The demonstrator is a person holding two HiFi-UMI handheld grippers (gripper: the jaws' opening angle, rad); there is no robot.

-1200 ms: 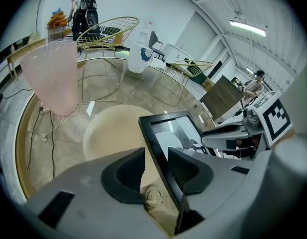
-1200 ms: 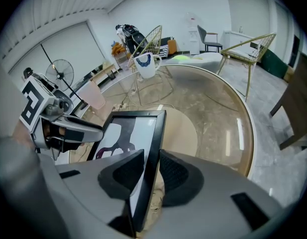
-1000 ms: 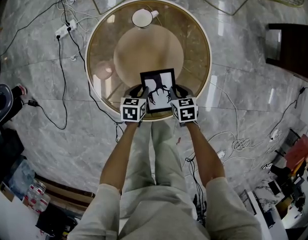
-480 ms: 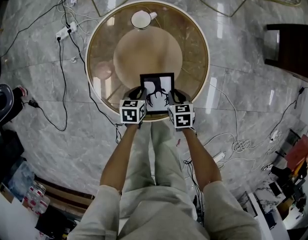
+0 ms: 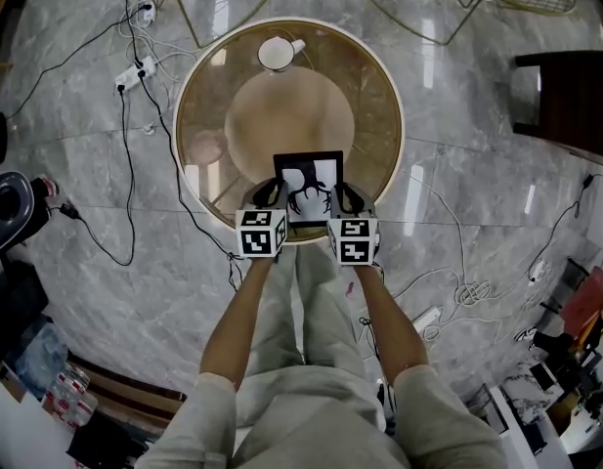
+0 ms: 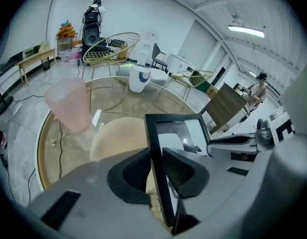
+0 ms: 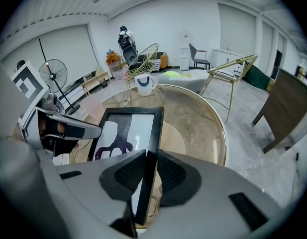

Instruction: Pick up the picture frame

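Gripping the black rectangular picture frame by its sides, left tongs, jaws just closing tighter, and right tongs hold it over the near edge of the round gold-rimmed glass worktop, grey marble floor around.

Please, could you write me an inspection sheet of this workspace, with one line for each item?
Surface: round glass table with a gold rim, standing on a grey marble floor.
Job's things: black picture frame with a black-and-white print, gripped at its two side edges, by the table's near edge.
Clutter: white mug at the table's far side; translucent pink cup on its left part.
Grippers: left tongs shut on the frame's left edge, jaws have just been closing; right tongs shut on its right edge.
Cables: white power strip with leads on the floor, left; coiled white cable, right.
Surroundings: gold wire chair; dark wooden table.
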